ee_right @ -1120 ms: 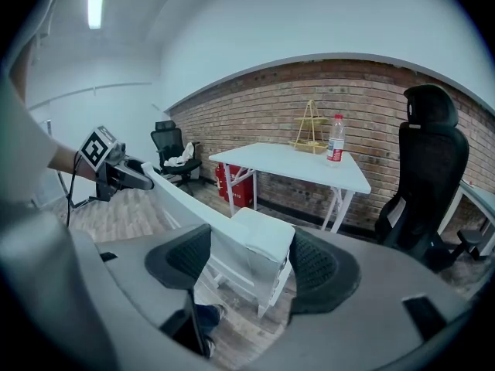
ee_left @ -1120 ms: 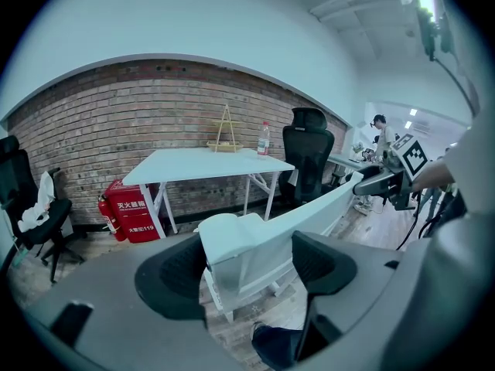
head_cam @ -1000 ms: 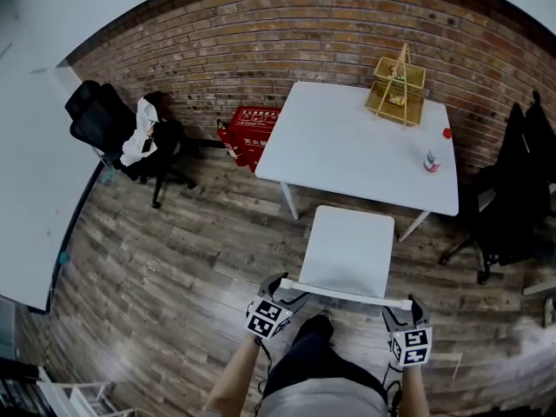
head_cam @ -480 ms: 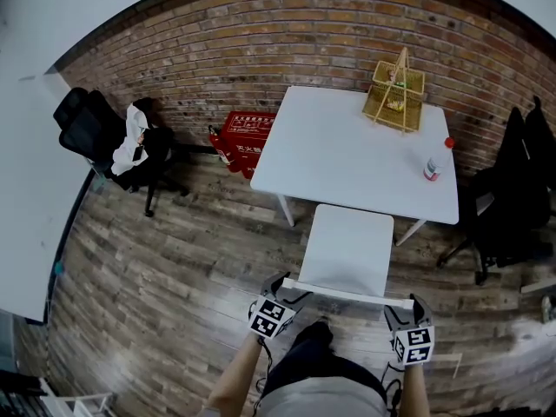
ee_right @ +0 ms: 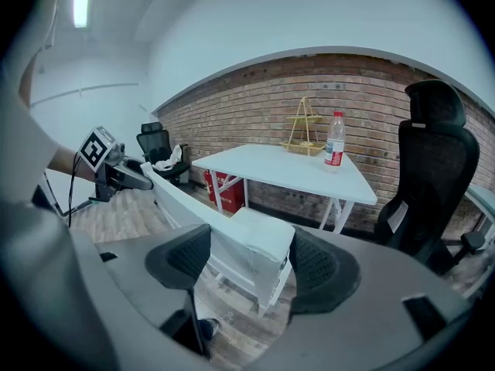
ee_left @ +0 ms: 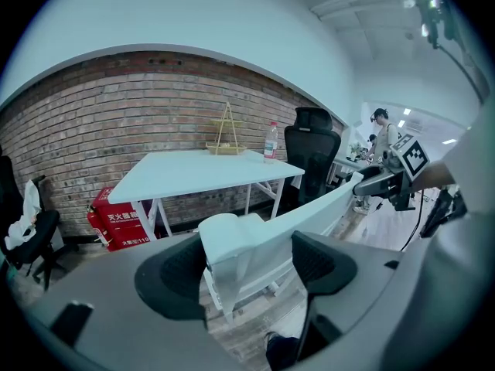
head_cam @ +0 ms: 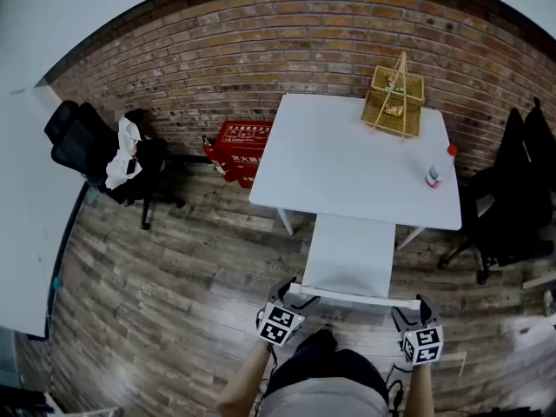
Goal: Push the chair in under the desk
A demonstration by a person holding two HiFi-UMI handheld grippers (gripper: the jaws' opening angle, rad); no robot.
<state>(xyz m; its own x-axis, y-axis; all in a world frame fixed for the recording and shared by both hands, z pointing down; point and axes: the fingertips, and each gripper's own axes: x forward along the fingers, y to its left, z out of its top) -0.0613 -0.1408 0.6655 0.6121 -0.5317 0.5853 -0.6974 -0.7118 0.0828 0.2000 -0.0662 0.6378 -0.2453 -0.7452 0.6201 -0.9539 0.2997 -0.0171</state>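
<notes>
A white chair [head_cam: 347,254] stands with the front of its seat under the near edge of the white desk [head_cam: 347,159]. My left gripper [head_cam: 289,301] is shut on the left end of the chair's backrest [ee_left: 232,242]. My right gripper [head_cam: 415,311] is shut on the backrest's right end [ee_right: 259,246]. In the left gripper view the backrest rail runs off to the right gripper [ee_left: 387,182]. In the right gripper view it runs off to the left gripper [ee_right: 124,175]. The person's legs show just below the chair.
On the desk stand a wicker tiered basket [head_cam: 395,102] and a bottle with a red cap [head_cam: 436,170]. A red box [head_cam: 243,142] sits by the brick wall. Black office chairs stand at the left [head_cam: 95,150] and right [head_cam: 512,207]. Wooden floor [head_cam: 174,268] all around.
The chair has slid forward, so the front of its seat is now under the desk's near edge. Both grippers have moved forward with the backrest.
</notes>
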